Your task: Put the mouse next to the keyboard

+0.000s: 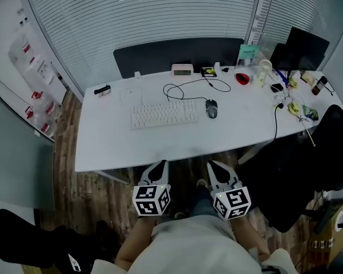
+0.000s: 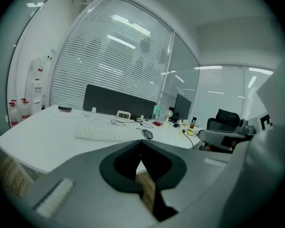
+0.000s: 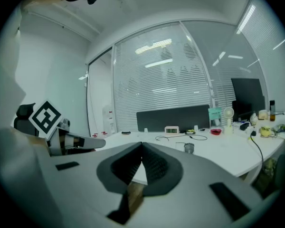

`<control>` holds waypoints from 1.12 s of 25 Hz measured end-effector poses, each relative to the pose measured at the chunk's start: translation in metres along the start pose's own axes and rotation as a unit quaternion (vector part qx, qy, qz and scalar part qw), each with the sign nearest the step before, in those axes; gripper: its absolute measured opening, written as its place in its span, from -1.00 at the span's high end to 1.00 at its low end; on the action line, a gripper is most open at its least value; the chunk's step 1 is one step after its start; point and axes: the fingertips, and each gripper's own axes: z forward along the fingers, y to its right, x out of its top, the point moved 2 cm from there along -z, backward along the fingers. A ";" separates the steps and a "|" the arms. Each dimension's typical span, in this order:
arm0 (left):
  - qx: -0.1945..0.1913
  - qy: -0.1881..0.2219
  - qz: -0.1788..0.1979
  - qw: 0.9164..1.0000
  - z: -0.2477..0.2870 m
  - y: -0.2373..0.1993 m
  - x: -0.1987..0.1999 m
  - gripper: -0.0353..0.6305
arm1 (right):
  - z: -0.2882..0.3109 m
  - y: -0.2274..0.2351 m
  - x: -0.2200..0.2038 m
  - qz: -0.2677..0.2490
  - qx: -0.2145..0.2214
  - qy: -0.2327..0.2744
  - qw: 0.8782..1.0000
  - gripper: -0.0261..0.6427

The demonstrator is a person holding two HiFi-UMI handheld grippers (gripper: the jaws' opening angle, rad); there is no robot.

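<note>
Mouse [image 1: 211, 108] beside keyboard [image 1: 164, 113]: task looks done.
The mouse lies on the counter [image 1: 103, 136] just right of the keyboard, its cable looping behind. Left gripper [image 1: 159, 165] and right gripper [image 1: 215, 166] hang off the counter's near edge, close to the person, both with jaws closed together on nothing. Judging by this, no step is left.

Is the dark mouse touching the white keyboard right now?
Apart. In the head view a strip of bare white desk shows between the dark grey corded mouse and the flat white keyboard at its right end.
</note>
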 end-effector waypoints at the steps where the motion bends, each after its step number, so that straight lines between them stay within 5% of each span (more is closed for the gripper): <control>1: -0.001 0.001 -0.004 1.000 -0.007 -0.001 -0.002 0.86 | -0.003 -0.005 -0.002 0.000 0.003 0.000 1.000 0.91; 14: 0.000 0.008 -0.036 0.999 -0.073 -0.006 -0.032 0.86 | -0.033 -0.043 -0.010 -0.008 0.029 0.002 1.000 0.92; 28: 0.001 0.010 -0.043 0.999 -0.076 0.005 -0.036 0.86 | -0.042 -0.039 -0.013 -0.009 0.032 0.003 0.999 0.92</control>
